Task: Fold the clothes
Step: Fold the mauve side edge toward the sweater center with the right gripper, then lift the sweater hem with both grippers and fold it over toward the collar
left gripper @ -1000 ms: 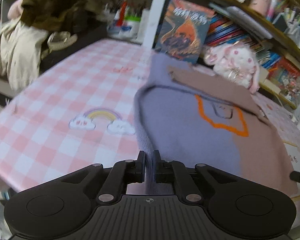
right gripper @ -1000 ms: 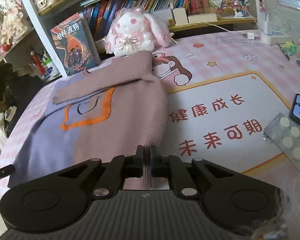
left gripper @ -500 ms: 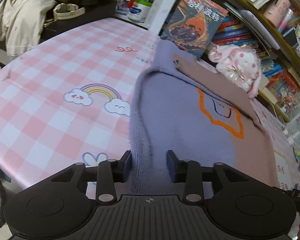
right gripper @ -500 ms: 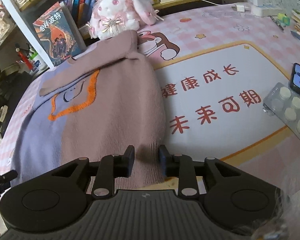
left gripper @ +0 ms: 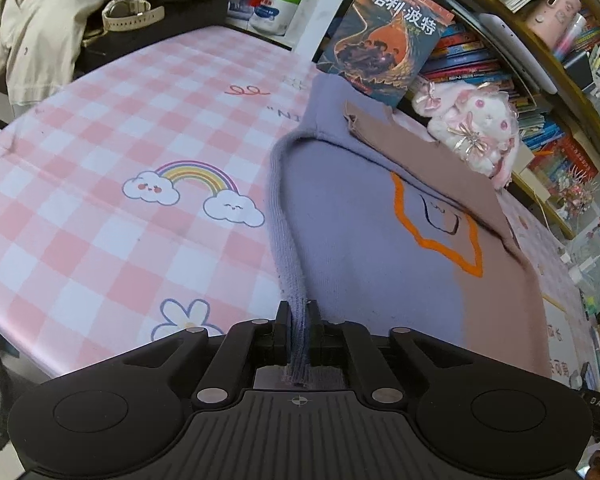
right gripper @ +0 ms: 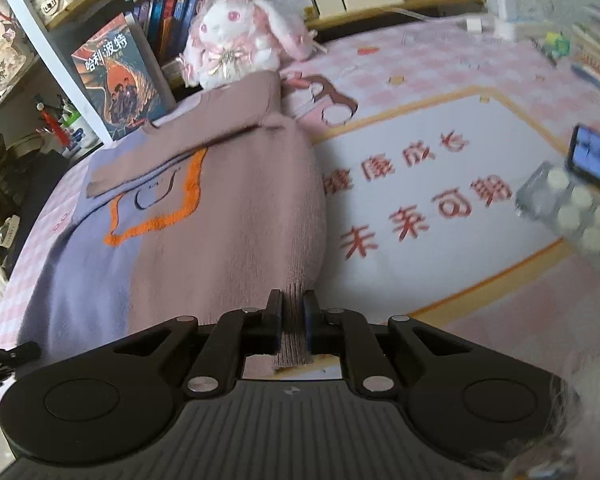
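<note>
Left gripper [left gripper: 299, 312]: low at near table edge, clenched on lilac hem corner of sweater [left gripper: 364, 216]. Right gripper [right gripper: 292, 312]: same height, clenched on mauve hem corner. Surface: pink checked table mat [left gripper: 112, 148]; bookshelves [right gripper: 228, 4] behind, plush rabbit [right gripper: 236, 46] at far edge. Sweater lies flat, stretching away from both grippers, sleeve folded across chest.

half a second ago both your grippers stood open around the sweater [left gripper: 364, 240] hem. now your left gripper [left gripper: 299, 316] has clamped the lavender corner at lower centre of its frame, and your right gripper [right gripper: 292, 312] has clamped the mauve corner likewise.
</note>
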Demonstrator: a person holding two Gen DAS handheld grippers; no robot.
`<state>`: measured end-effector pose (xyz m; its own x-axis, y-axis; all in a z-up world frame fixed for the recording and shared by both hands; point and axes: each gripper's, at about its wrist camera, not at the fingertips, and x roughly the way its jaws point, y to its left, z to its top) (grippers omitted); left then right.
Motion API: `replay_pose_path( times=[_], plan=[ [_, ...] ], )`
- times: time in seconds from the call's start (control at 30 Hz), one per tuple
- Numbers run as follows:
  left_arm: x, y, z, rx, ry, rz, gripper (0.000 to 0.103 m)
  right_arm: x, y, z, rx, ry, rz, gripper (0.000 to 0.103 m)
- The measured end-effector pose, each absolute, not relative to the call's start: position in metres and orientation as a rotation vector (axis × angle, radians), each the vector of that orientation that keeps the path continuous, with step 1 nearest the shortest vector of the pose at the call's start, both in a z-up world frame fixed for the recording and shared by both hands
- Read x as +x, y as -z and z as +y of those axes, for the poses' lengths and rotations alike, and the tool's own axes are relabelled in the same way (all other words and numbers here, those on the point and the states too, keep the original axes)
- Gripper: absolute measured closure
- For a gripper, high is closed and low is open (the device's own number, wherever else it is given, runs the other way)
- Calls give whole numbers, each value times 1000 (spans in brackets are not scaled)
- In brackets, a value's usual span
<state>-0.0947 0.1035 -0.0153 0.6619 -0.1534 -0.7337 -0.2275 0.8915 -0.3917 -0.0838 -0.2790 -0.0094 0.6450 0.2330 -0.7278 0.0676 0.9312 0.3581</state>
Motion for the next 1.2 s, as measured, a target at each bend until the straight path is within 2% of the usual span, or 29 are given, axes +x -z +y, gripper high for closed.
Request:
replay_pose_path(
  times=[0.1,0.23,0.3,0.4,1.2],
  plan=[
    [-94,20,106,-501,-43,880,93,-81,13,-282,394,-101,893,88],
    [-96,22,108,-532,-38,870,95,-81,13,-281,386,-113,896,87],
    [-97,23,109,-535,-33,871,97,-80,13,-281,375,-118,901,92],
    [-99,21,107,-514,-35,873,99,-80,14,-284,387,-115,908,93],
    [-156,30,136,-726,160,893,99,-166,9,-303,652,8,941,94]
  ],
)
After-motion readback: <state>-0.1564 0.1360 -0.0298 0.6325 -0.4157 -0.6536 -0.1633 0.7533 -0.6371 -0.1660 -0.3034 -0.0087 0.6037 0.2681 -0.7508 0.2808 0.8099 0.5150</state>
